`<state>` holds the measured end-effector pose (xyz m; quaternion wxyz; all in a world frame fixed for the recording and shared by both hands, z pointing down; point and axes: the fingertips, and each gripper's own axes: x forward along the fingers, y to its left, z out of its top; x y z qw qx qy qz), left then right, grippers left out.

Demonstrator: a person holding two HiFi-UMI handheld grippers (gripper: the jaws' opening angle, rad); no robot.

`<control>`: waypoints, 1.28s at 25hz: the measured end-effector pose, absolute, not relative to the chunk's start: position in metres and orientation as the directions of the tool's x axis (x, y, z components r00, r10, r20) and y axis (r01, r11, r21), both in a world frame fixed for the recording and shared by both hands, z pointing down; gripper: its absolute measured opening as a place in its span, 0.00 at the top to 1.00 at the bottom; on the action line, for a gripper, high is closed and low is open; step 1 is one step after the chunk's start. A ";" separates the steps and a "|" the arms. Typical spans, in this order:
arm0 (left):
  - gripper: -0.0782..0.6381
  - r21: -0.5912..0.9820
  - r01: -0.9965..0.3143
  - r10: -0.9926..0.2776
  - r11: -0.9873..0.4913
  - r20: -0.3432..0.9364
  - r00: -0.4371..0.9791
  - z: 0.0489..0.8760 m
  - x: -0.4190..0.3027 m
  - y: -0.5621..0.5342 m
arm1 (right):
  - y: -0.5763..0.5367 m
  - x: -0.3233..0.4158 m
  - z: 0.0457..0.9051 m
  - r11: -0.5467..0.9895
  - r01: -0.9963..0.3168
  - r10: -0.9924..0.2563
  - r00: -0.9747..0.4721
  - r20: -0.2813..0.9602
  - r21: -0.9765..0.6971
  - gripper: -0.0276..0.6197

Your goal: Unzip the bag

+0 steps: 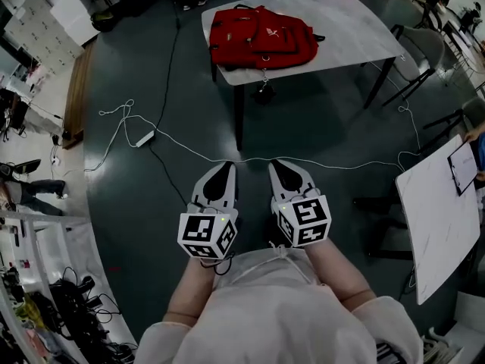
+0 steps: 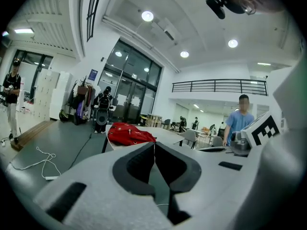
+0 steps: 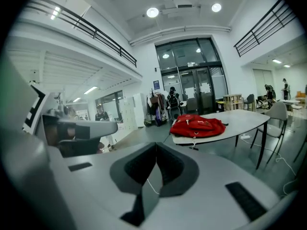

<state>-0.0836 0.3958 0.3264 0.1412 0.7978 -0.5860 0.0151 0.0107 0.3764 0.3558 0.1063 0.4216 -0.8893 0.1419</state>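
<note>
The red bag (image 1: pixel 261 38) lies flat on the left end of the white tabletop (image 1: pixel 356 21). It reaches close to the near edge, and a strap (image 1: pixel 264 82) hangs over that edge. The zips look closed, though they are too small to be sure. Both grippers are well apart from the bag, low in front of the person's body and side by side. The left gripper (image 1: pixel 226 167) has its jaws pressed together on nothing, and so does the right gripper (image 1: pixel 277 164). A white cable (image 1: pixel 151 123) trails over the dark floor between them and the table.
</note>
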 end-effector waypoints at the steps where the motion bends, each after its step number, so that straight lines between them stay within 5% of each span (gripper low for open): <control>1: 0.86 0.201 -0.942 -0.932 -0.270 0.190 0.308 0.326 -0.079 0.382 | 0.360 0.015 0.355 0.609 -0.777 -0.717 -0.626 0.307 -0.161 0.91; 16: 0.86 0.176 -0.963 -0.941 -0.203 0.237 0.242 0.333 -0.029 0.220 | 0.188 0.065 0.357 0.664 -0.728 -0.652 -0.676 0.344 -0.172 0.91; 32: 0.86 0.242 -0.942 -0.895 -0.231 0.327 0.303 0.378 -0.077 0.068 | 0.047 0.031 0.394 0.589 -0.786 -0.657 -0.602 0.454 -0.190 0.91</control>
